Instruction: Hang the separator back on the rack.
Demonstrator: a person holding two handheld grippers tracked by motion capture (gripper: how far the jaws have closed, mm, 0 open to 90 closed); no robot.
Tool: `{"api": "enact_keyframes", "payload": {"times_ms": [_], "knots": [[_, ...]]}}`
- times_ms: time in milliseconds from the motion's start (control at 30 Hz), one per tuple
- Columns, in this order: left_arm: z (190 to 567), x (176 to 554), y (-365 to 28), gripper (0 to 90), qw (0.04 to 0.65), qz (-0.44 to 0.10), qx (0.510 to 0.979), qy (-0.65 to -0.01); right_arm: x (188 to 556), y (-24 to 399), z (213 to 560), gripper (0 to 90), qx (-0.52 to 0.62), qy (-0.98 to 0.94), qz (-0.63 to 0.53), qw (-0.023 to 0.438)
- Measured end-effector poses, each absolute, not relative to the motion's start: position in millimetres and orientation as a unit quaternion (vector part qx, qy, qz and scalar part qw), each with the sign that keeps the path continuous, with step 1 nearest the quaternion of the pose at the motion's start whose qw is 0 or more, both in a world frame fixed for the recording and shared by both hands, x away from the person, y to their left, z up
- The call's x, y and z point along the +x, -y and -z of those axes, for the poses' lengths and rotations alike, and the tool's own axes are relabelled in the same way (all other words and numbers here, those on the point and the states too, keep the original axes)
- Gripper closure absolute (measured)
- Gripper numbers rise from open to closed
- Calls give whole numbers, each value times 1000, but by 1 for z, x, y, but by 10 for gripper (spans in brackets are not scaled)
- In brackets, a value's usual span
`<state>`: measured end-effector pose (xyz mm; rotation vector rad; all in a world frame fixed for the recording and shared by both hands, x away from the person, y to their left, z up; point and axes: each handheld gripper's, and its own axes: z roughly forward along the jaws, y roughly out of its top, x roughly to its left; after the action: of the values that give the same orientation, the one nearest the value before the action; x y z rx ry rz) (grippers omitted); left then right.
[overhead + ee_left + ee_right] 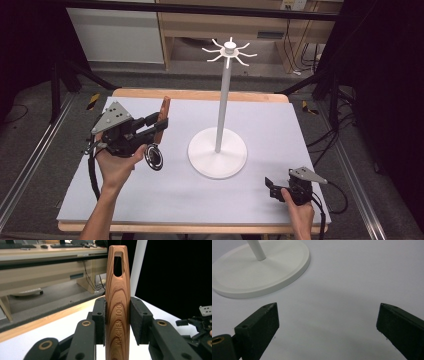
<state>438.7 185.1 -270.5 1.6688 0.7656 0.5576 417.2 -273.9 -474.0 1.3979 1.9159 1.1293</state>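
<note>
A white sheet covers the counter (280, 125), whose wooden edge shows at the far side, with pale wooden furniture and dark drapes beyond. The left gripper (161, 121), held up in the person's left hand (117, 165), has its jaws closed on the wooden handle (117, 302) of a kitchen utensil; in the left gripper view the handle stands straight up between the two pads, its hanging slot well above them and the words KITCHEN TOOL running down the grain. In the high view the utensil's dark round head (154, 157) hangs below the jaws, just beside the hand. The white hook stand (218, 150) sits ahead of both grippers, its pole rising to a ring of hooks. The right gripper (327, 322) rests low near the counter's near right corner, jaws spread wide with nothing between them, the stand's base ahead and to their left.
</note>
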Motion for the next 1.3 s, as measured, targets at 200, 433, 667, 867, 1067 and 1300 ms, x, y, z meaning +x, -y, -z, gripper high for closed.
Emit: {"api": "enact_keyframes", "payload": {"times_ms": [200,433,667,867,1067,1300], "knots": [[264,441,-181,672,584,-233,708,-322,419,273,474,50,512,-709,-411,257],[252,445,-176,672,593,-235,702,-315,419,272,474,50,510,-712,-409,257],[239,444,-169,672,599,-240,701,-303,418,272,474,50,510,-712,-410,255],[230,442,-162,672,604,-241,700,-294,419,272,474,50,511,-712,-409,256],[222,444,-156,672,603,-243,703,-289,418,272,474,50,510,-712,-410,254],[216,446,-150,672,603,-246,703,-284,418,273,474,50,509,-712,-411,254]]}}
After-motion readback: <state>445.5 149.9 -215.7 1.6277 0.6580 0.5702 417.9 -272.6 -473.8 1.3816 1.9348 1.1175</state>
